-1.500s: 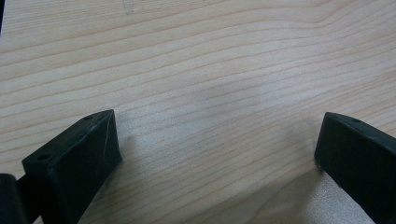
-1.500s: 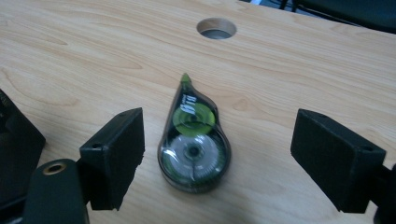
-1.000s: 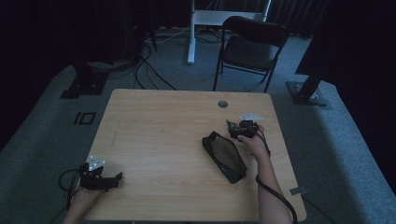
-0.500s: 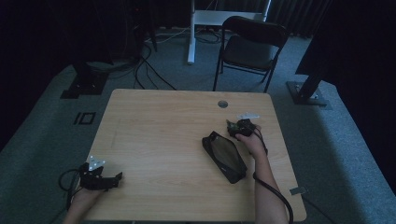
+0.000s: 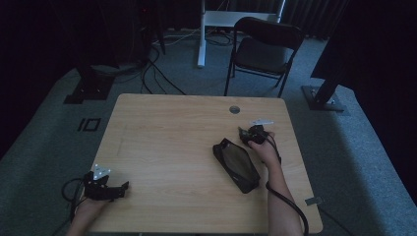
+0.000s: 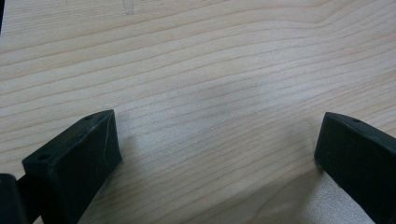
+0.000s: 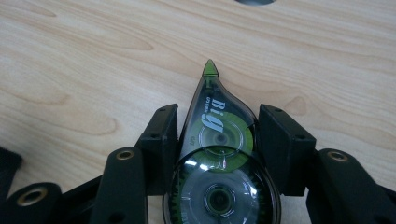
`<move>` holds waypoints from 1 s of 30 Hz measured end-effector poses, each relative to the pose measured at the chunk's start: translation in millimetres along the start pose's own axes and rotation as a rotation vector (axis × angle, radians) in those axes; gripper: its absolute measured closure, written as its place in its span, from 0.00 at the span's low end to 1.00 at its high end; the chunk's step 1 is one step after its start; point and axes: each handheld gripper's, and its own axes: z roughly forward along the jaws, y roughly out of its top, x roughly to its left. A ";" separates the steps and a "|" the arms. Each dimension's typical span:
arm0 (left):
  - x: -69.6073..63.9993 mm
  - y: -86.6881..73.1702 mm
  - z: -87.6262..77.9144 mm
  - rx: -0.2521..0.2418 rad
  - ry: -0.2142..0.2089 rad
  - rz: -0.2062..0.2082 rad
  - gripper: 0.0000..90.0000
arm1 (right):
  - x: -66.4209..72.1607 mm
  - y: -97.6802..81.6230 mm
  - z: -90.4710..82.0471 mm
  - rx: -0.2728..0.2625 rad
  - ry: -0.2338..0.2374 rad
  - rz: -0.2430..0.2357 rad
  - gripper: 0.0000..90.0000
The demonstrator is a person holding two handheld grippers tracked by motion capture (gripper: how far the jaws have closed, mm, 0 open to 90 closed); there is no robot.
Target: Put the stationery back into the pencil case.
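the right gripper, jaws just closing, pinches a green tape dispenser whose rear is cut off, tip pointing ahead over the table.

Your wooden bench holds a flat black pouch at about four o'clock and a see-through green tape roller just beside it.

correction tape dispenser | translucent dark, green reels | flat on table | tip pointing away
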 end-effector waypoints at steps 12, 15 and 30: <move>0.0 0.0 0.0 0.000 0.000 0.000 0.00 | 1.6 3.4 -19.0 -0.001 0.005 -0.006 0.55; 0.0 0.0 0.0 0.000 0.000 0.000 0.00 | 2.3 3.7 -24.9 -0.004 0.009 0.006 0.55; 0.0 0.0 0.0 0.000 0.000 0.000 0.00 | 1.8 12.2 -66.4 -0.042 0.005 0.016 0.55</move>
